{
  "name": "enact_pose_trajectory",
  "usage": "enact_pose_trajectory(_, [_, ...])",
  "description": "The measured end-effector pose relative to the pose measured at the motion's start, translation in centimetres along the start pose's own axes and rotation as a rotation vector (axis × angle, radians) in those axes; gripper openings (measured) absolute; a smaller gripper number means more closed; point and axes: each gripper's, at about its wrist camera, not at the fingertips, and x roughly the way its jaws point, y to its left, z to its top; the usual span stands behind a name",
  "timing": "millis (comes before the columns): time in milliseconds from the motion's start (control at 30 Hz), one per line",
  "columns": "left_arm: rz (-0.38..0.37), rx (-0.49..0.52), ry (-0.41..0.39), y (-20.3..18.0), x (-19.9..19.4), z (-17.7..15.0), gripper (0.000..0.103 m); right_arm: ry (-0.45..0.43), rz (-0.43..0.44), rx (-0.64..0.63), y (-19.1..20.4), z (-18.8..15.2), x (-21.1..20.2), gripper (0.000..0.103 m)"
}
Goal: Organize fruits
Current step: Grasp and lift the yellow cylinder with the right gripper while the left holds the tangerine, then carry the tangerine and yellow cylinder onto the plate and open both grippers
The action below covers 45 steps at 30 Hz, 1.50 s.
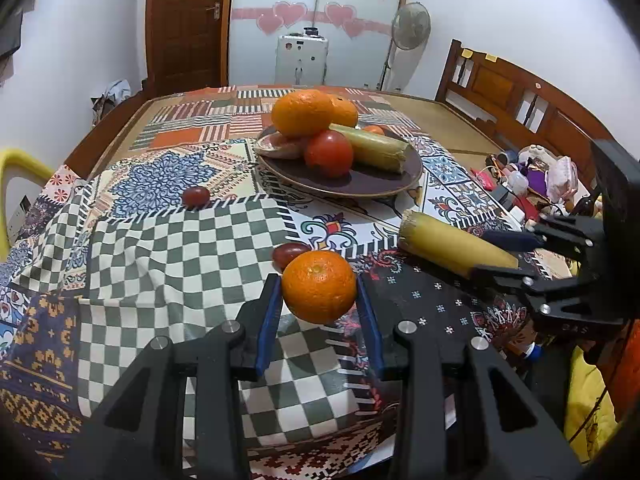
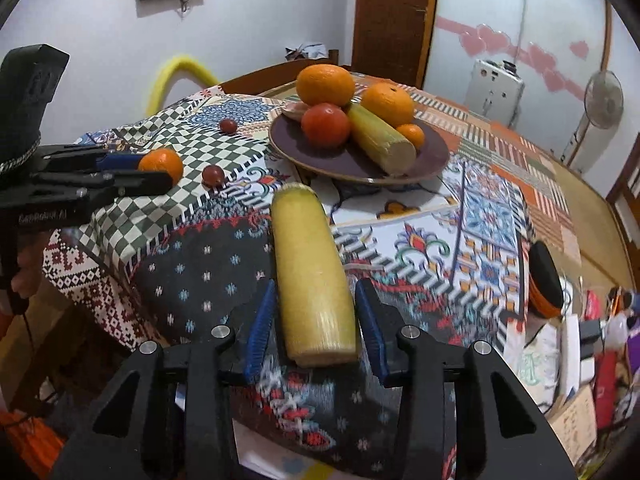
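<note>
Plate (image 1: 412,174) already holds several fruits; near it, left gripper (image 1: 319,302) clamps an orange (image 1: 319,286), right gripper (image 2: 316,320) clamps a corn cob (image 2: 308,272); two small red fruits (image 1: 289,253) remain nearby.

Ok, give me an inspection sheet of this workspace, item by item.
Surface: patchwork tablecloth over the table.
Job's things: plate with oranges, tomato, corn; two small red fruits loose on the cloth.
Clutter: bottles and packets at the table's right end.
Grippers: left gripper shut on orange; right gripper shut on corn cob.
Cables: thin cord below the left gripper.
Surroundings: door, fan, yellow chair.
</note>
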Motion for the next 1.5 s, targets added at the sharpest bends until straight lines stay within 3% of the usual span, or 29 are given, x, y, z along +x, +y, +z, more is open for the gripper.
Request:
enact_pose_trajectory(400, [0.004, 0.022, 0.017, -0.4, 1.1, 0.5, 0.037, 0.043, 0.047, 0.019, -0.3, 1.6, 3.1, 0.037])
enact_pose_trajectory(700, [0.016, 0.022, 0.000, -0.3, 1.7, 2.3, 0.037, -0.116, 0.007, 0.124, -2.9, 1.7, -1.3, 0.034])
enact_pose_trajectory(933, [0.022, 0.024, -0.033, -0.2, 1.8, 4.1, 0.037, -0.192, -0.032, 0.154, -4.1, 2.6, -3.4, 0.034])
enact_pose_trajectory(1500, [0.049, 0.039, -0.037, 1.2, 5.7, 8.1, 0.037, -0.264, -0.067, 0.151, -5.5, 6.4, -1.6, 0.034])
